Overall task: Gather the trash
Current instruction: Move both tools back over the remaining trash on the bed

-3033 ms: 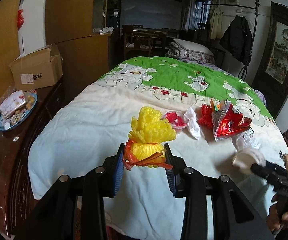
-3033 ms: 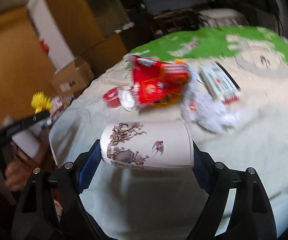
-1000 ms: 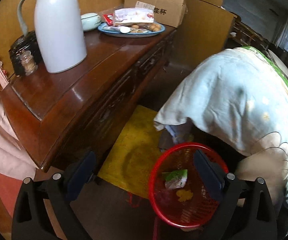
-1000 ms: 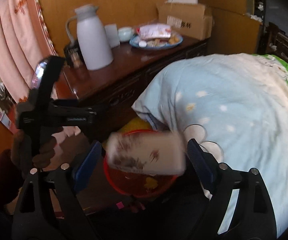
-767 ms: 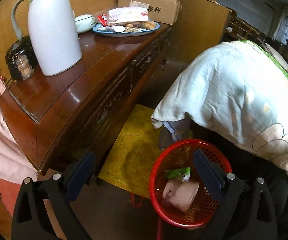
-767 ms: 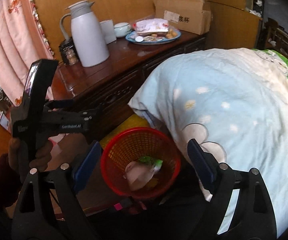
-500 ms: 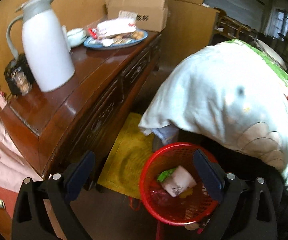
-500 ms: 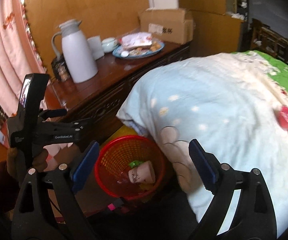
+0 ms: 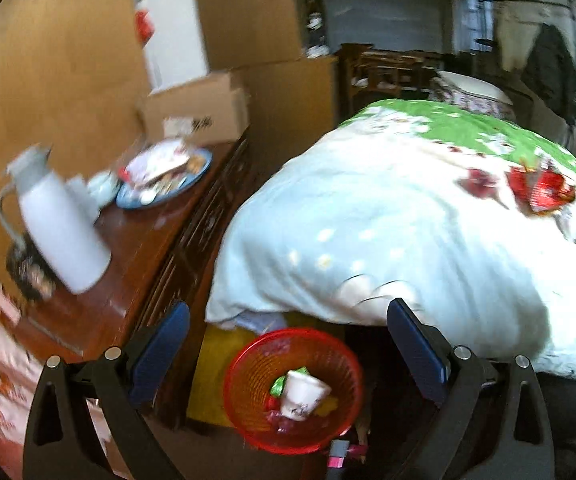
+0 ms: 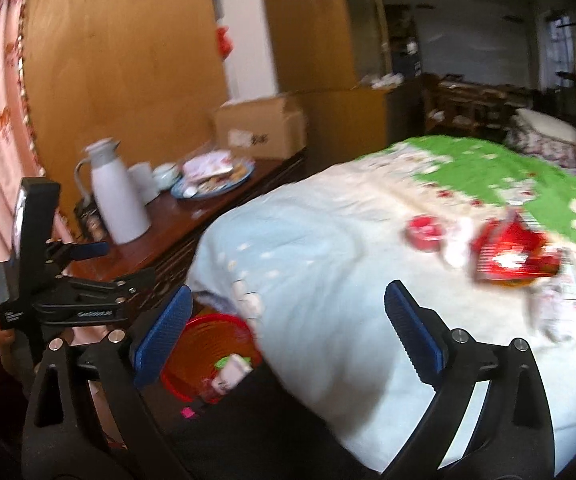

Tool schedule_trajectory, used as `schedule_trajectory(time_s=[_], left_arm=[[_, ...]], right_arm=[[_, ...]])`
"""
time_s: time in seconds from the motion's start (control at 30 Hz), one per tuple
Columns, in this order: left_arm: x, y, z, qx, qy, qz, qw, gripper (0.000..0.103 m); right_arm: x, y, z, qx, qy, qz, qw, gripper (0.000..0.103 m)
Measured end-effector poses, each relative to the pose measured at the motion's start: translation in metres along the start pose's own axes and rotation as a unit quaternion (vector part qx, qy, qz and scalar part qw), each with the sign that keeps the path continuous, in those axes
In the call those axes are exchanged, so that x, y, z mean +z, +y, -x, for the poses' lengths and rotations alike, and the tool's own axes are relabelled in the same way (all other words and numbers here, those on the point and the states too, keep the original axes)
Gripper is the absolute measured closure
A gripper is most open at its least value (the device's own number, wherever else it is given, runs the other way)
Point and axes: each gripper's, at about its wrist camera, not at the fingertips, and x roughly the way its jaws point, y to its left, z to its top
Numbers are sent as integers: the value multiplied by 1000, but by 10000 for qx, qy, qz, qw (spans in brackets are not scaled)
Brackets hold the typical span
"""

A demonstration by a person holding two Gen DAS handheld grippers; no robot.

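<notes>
Left wrist view: our left gripper (image 9: 286, 350) spread wide, nothing between its pads. Red basket (image 9: 248, 360) on the floor beside the bed (image 9: 408, 240), holding a paper cup (image 9: 302, 394). Red wrappers (image 9: 540, 190) remain on the bed; sideboard (image 9: 144, 248) close on the left.

Right wrist view: our right gripper (image 10: 284, 332) spread wide, its jaws having just opened further, nothing between them. Red snack bag (image 10: 512, 254) and small red tub (image 10: 426, 232) lie ahead. We judge the drop done, with a reach across open bedding next; the bed edge overhangs the basket (image 10: 204, 344).
</notes>
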Motion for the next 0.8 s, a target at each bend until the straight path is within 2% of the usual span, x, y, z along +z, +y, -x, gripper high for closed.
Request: schedule_trajectory(time_s=[0.1, 0.27, 0.6, 0.8], left_arm=[[9, -31, 6, -95, -88, -262, 9996, 6], [27, -83, -5, -330, -84, -634, 9974, 6], [63, -174, -59, -646, 128, -1287, 9895, 6], [86, -209, -97, -873, 370, -1375, 9860, 6]], right_arm=[[-3, -31, 21, -240, -221, -231, 9992, 7], [-6, -82, 29, -739, -289, -651, 9947, 7], [-24, -165, 7, -1767, 32, -1184, 9771, 7], [-25, -199, -10, -2163, 215, -1289, 9676, 7]])
